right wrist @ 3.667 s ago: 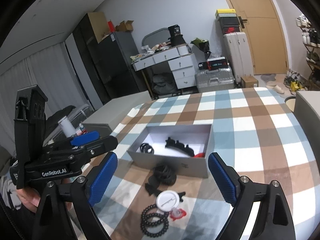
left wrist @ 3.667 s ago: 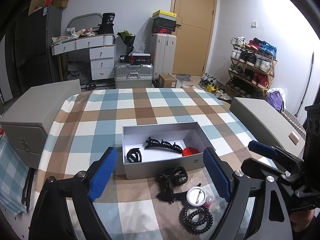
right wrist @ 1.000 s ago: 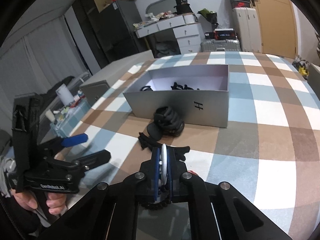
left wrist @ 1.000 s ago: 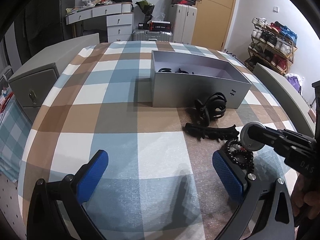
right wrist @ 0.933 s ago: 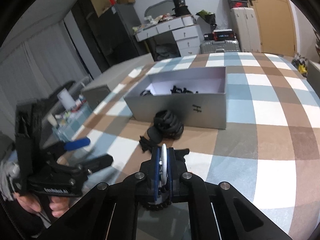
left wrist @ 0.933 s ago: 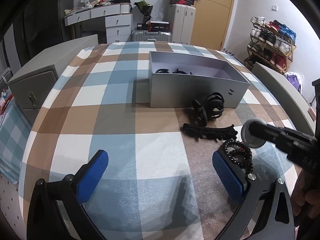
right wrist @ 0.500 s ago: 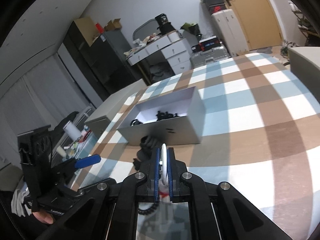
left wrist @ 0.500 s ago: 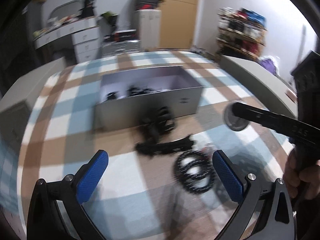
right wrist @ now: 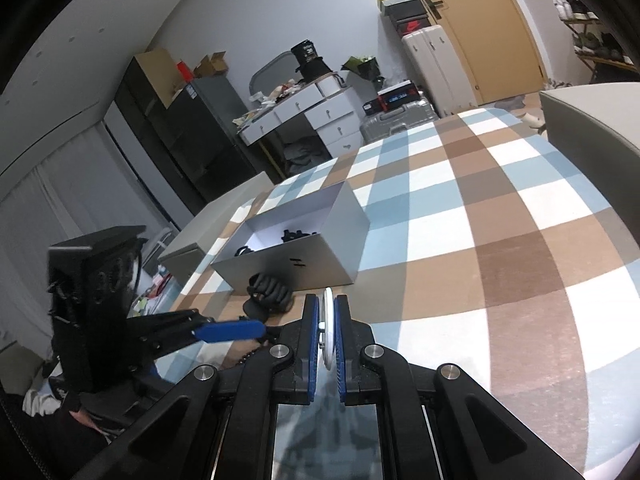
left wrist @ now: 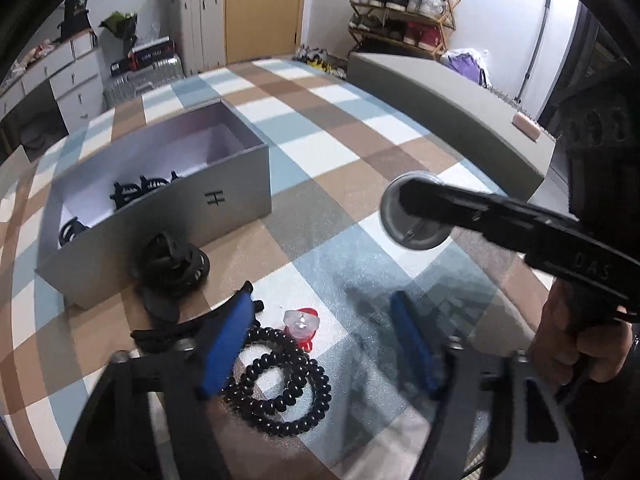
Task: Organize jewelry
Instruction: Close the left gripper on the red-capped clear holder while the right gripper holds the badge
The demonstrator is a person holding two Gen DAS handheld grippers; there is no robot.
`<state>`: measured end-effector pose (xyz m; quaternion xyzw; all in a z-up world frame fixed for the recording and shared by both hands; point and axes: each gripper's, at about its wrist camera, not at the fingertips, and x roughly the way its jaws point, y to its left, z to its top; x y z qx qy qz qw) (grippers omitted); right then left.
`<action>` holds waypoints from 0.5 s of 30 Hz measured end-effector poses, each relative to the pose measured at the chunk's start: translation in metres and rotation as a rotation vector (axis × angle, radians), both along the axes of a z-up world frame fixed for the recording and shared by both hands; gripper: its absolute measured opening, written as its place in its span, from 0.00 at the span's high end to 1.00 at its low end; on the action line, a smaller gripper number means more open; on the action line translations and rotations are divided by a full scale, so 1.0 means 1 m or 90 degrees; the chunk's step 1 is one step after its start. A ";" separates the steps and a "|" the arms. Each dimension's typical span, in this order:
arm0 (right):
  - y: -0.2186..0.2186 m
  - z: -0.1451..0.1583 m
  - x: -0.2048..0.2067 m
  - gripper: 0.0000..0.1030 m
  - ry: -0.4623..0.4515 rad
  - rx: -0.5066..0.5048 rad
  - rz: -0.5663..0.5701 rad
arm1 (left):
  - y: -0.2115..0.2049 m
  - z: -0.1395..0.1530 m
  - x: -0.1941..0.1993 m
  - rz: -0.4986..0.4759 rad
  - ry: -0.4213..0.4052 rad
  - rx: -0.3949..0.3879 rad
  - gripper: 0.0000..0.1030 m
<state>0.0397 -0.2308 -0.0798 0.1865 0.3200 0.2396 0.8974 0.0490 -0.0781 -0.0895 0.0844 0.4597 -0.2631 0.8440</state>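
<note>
My right gripper [right wrist: 328, 336] is shut on a flat round white disc [right wrist: 328, 326], held edge-on above the table; it also shows in the left wrist view [left wrist: 416, 216], lifted right of the grey box [left wrist: 160, 216]. The box holds black hair clips [left wrist: 140, 190]. My left gripper [left wrist: 320, 344] is open and empty, low over a black beaded bracelet [left wrist: 280, 388] and a small clear and red piece [left wrist: 301, 324]. A black scrunchie [left wrist: 172, 264] and a black claw clip [left wrist: 160, 334] lie in front of the box.
The checked tablecloth [left wrist: 344, 120] covers the table. A grey cabinet [left wrist: 448, 96] stands along the right edge, another at the left [right wrist: 224, 208]. Shoe rack [left wrist: 404, 20], suitcases and a white desk [right wrist: 312, 112] are beyond.
My right gripper closed on the white disc and lifted it off the table to the right. My left gripper swung right and down over the beaded bracelet.
</note>
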 end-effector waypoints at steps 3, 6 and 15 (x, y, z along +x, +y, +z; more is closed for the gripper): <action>-0.005 0.000 -0.001 0.93 -0.001 0.008 -0.005 | -0.001 -0.004 0.001 -0.001 0.006 0.006 0.56; -0.006 -0.002 0.000 0.93 0.002 0.012 -0.006 | -0.001 -0.005 -0.001 -0.009 0.015 0.007 0.74; -0.007 -0.003 0.000 0.93 0.007 0.014 -0.006 | 0.001 -0.012 0.001 -0.001 0.030 0.017 0.86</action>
